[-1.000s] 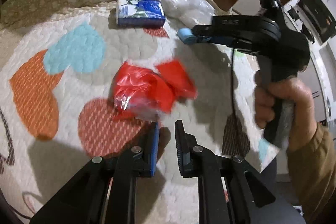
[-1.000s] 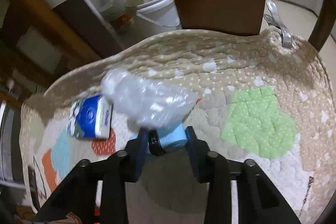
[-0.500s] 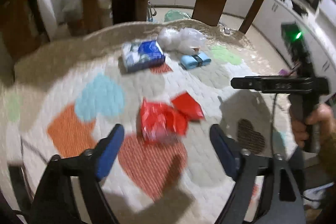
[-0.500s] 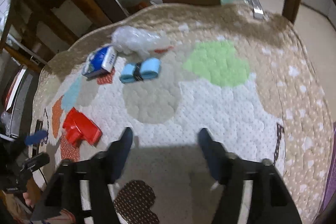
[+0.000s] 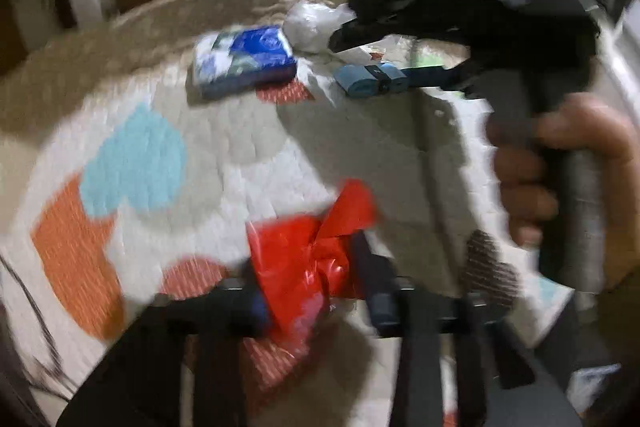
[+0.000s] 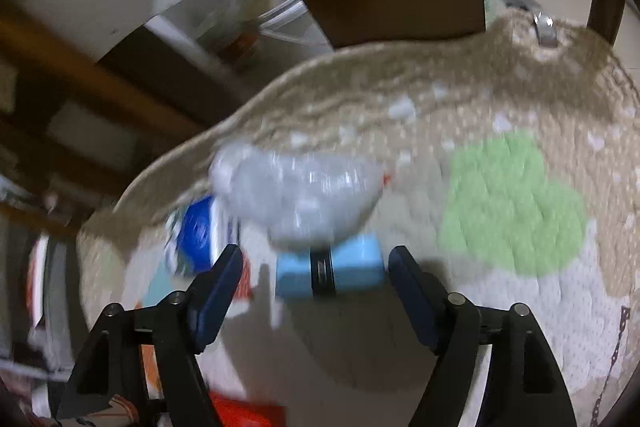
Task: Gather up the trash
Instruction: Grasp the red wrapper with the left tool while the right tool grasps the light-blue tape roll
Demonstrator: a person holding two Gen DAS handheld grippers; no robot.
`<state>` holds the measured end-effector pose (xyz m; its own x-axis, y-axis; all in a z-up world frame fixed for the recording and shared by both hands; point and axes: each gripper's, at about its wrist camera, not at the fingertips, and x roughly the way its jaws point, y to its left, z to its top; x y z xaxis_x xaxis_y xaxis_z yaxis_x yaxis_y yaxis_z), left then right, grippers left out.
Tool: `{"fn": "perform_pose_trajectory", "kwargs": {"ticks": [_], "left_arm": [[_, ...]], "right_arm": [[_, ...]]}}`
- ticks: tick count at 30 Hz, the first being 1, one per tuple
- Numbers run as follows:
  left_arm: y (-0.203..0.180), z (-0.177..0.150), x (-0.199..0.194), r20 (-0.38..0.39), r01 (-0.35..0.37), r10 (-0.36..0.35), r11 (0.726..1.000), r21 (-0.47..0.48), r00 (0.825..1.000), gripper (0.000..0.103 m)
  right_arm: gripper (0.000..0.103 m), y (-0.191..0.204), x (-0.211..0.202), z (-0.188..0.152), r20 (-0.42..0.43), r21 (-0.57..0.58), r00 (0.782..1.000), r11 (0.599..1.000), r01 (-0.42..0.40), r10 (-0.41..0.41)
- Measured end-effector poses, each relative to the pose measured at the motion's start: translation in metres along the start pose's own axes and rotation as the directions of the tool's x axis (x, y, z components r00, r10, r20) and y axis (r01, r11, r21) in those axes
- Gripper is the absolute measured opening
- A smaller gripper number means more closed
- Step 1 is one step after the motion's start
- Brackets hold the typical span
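Now the left gripper [image 5: 316, 291] has come back down from half a second ago, when it hovered wide above the quilt; its blue-padded fingers [image 5: 256, 301] sit close on either side of the crinkly red plastic bag [image 5: 312, 251], which bunches up between them, though the blur keeps me from saying how firmly it is pinched. The right gripper [image 6: 316, 279] has dropped low too, from well back to right at the small light-blue roll [image 6: 330, 269] with its dark band. Its fingers stand wide apart, one on each side of the roll, not touching it.

Behind the roll lies a crumpled clear plastic bag [image 6: 300, 199], cloudy and wrinkled, and beside that a soft blue-and-white tissue pack [image 5: 244, 61], rectangular and glossy. Everything rests on a round quilted mat [image 5: 248, 163], stitched in a bumpy pattern with heart patches in pale blue, orange, red and green, and a tan dotted border.
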<state>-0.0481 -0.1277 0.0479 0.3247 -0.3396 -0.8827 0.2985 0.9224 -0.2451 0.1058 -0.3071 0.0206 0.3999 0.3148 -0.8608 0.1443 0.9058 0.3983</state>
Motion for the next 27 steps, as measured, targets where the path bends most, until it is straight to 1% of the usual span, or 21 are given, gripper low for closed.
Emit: {"fn": "perform_pose_trajectory", "kwargs": {"ticks": [1, 3, 4, 5, 6, 9, 11, 12, 13, 15, 16, 17, 18, 19, 20, 21, 22, 23, 24, 25, 27], "left_arm": [[0.002, -0.004, -0.004, 0.002, 0.011, -0.011, 0.999, -0.031, 1.000, 0.026], [0.000, -0.012, -0.009, 0.011, -0.008, 0.008, 0.999, -0.033, 1.000, 0.026], [-0.002, -0.015, -0.011, 0.015, -0.019, 0.019, 0.999, -0.026, 1.000, 0.026], [-0.005, -0.020, -0.015, 0.017, -0.022, 0.022, 1.000, -0.017, 1.000, 0.026], [-0.006, -0.024, -0.017, 0.017, -0.017, 0.017, 1.000, -0.015, 1.000, 0.026], [-0.008, -0.035, -0.021, 0.008, 0.006, -0.005, 1.000, -0.024, 1.000, 0.026], [-0.007, -0.044, -0.025, -0.003, 0.007, -0.007, 0.999, -0.035, 1.000, 0.026], [-0.006, -0.048, -0.026, -0.004, 0.004, -0.005, 0.999, -0.039, 1.000, 0.026], [-0.005, -0.052, -0.028, -0.006, 0.004, -0.004, 0.999, -0.045, 1.000, 0.026], [-0.004, -0.059, -0.034, -0.006, 0.013, -0.013, 0.999, -0.049, 1.000, 0.026], [-0.003, -0.062, -0.038, -0.005, 0.017, -0.018, 0.999, -0.046, 1.000, 0.030], [-0.001, -0.065, -0.041, -0.005, 0.021, -0.021, 0.999, -0.044, 1.000, 0.033], [-0.002, -0.068, -0.043, -0.004, 0.023, -0.023, 0.999, -0.040, 1.000, 0.034], [-0.003, -0.071, -0.047, -0.001, 0.022, -0.022, 0.999, -0.031, 1.000, 0.039], [-0.006, -0.072, -0.051, 0.002, 0.019, -0.019, 1.000, -0.024, 1.000, 0.044], [-0.006, -0.074, -0.056, 0.011, 0.017, -0.017, 1.000, -0.016, 1.000, 0.047], [-0.006, -0.077, -0.060, 0.021, 0.016, -0.016, 1.000, -0.011, 1.000, 0.053], [-0.004, -0.077, -0.062, 0.029, 0.017, -0.016, 1.000, -0.010, 0.999, 0.062], [-0.003, -0.078, -0.065, 0.039, 0.018, -0.018, 1.000, -0.010, 0.999, 0.066], [-0.001, -0.079, -0.068, 0.053, 0.021, -0.020, 1.000, -0.014, 0.998, 0.072], [0.003, -0.075, -0.067, 0.064, 0.009, -0.007, 1.000, -0.023, 0.998, 0.075]], "right_arm": [[0.081, 0.005, 0.006, 0.002, -0.004, -0.004, 0.999, 0.999, 0.038, -0.038], [0.080, 0.019, 0.012, 0.000, 0.012, -0.062, 0.993, 0.991, 0.118, -0.118], [0.077, 0.028, 0.015, -0.004, 0.016, -0.113, 0.985, 0.979, 0.171, -0.170], [0.066, 0.035, 0.016, -0.010, 0.031, -0.164, 0.975, 0.961, 0.221, -0.219], [0.065, 0.039, 0.015, -0.015, 0.039, -0.209, 0.972, 0.950, 0.233, -0.230], [0.063, 0.037, 0.001, -0.032, 0.040, -0.269, 0.983, 0.946, 0.182, -0.178], [0.061, 0.022, -0.018, -0.042, -0.012, -0.232, 0.997, 0.970, 0.074, -0.079], [0.046, 0.012, -0.025, -0.046, -0.044, -0.207, 0.998, 0.978, 0.033, -0.043], [0.045, 0.005, -0.032, -0.052, -0.079, -0.178, 0.997, 0.984, -0.025, 0.011], [0.045, -0.002, -0.048, -0.067, -0.085, -0.186, 0.996, 0.982, -0.018, 0.002], [0.045, -0.007, -0.055, -0.075, -0.095, -0.190, 0.995, 0.981, -0.029, 0.011], [0.048, -0.013, -0.061, -0.081, -0.107, -0.187, 0.994, 0.981, -0.047, 0.027], [0.058, -0.018, -0.065, -0.085, -0.118, -0.185, 0.992, 0.981, -0.053, 0.031], [0.061, -0.023, -0.066, -0.092, -0.135, -0.184, 0.991, 0.982, -0.043, 0.018], [0.064, -0.030, -0.066, -0.099, -0.154, -0.188, 0.988, 0.982, -0.010, -0.020], [0.064, -0.039, -0.067, -0.102, -0.160, -0.193, 0.986, 0.981, 0.014, -0.046], [0.064, -0.043, -0.068, -0.109, -0.152, -0.209, 0.987, 0.978, 0.021, -0.054], [0.065, -0.043, -0.073, -0.113, -0.130, -0.235, 0.991, 0.972, 0.011, -0.043], [0.069, -0.041, -0.077, -0.117, -0.114, -0.262, 0.992, 0.965, 0.016, -0.048], [0.073, -0.040, -0.082, -0.121, -0.095, -0.295, 0.994, 0.955, 0.030, -0.060], [0.083, -0.032, -0.088, -0.127, -0.045, -0.376, 0.996, 0.925, 0.059, -0.082]]}}
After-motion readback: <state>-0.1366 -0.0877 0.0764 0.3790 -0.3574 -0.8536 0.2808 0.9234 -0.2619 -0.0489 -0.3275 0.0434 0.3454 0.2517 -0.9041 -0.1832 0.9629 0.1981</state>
